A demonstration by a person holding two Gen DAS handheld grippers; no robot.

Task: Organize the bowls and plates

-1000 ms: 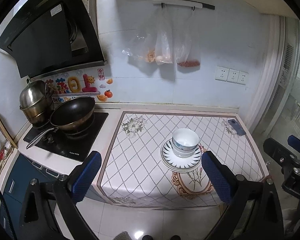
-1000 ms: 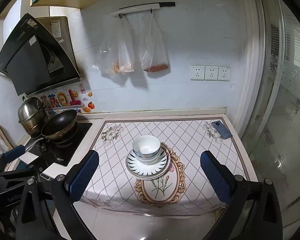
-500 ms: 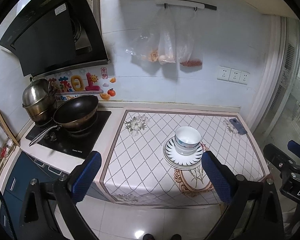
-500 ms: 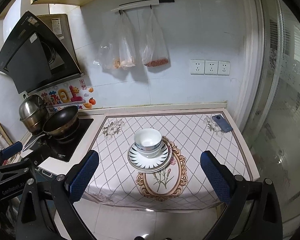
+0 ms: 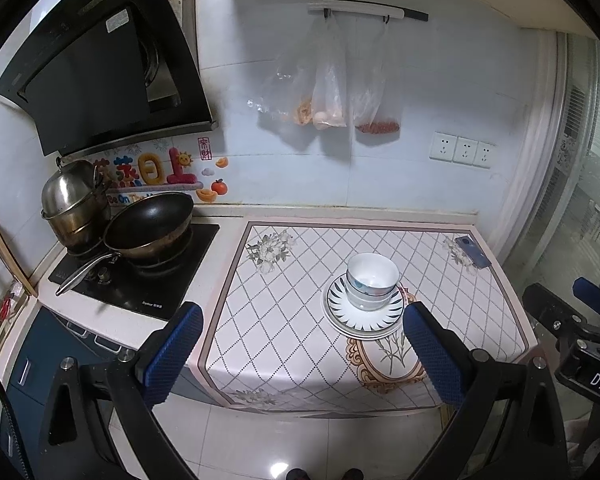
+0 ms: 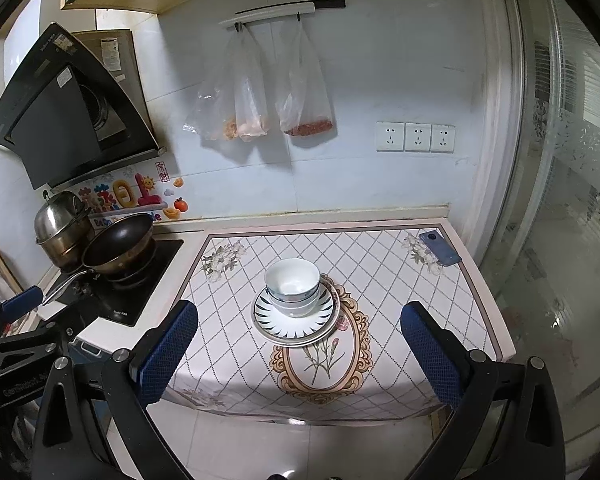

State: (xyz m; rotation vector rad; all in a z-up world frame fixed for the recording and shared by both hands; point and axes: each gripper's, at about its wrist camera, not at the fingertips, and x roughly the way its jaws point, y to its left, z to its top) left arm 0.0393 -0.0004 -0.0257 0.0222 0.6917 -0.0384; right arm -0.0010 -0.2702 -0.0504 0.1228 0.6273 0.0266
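Observation:
White bowls (image 5: 372,280) (image 6: 293,285) are nested upright on a stack of striped plates (image 5: 364,318) (image 6: 294,322), in the middle of the patterned cloth on the counter. My left gripper (image 5: 302,354) hangs open in front of the counter edge, well short of the stack, with nothing between its blue pads. My right gripper (image 6: 299,352) is likewise open and empty, held back from the counter, with the stack between its fingers in the view. The right gripper (image 5: 580,320) also shows at the right edge of the left wrist view, and the left gripper (image 6: 20,320) at the left edge of the right wrist view.
A black wok (image 5: 150,228) and a steel pot (image 5: 72,208) sit on the stove (image 5: 140,280) at the left. A blue phone (image 5: 473,252) (image 6: 439,248) lies at the counter's far right corner. Plastic bags (image 5: 328,92) hang on the wall. A glass door (image 6: 560,200) stands at the right.
Both grippers have drawn back and up from the counter, so the bowls and plates look smaller and farther. The stack has not moved.

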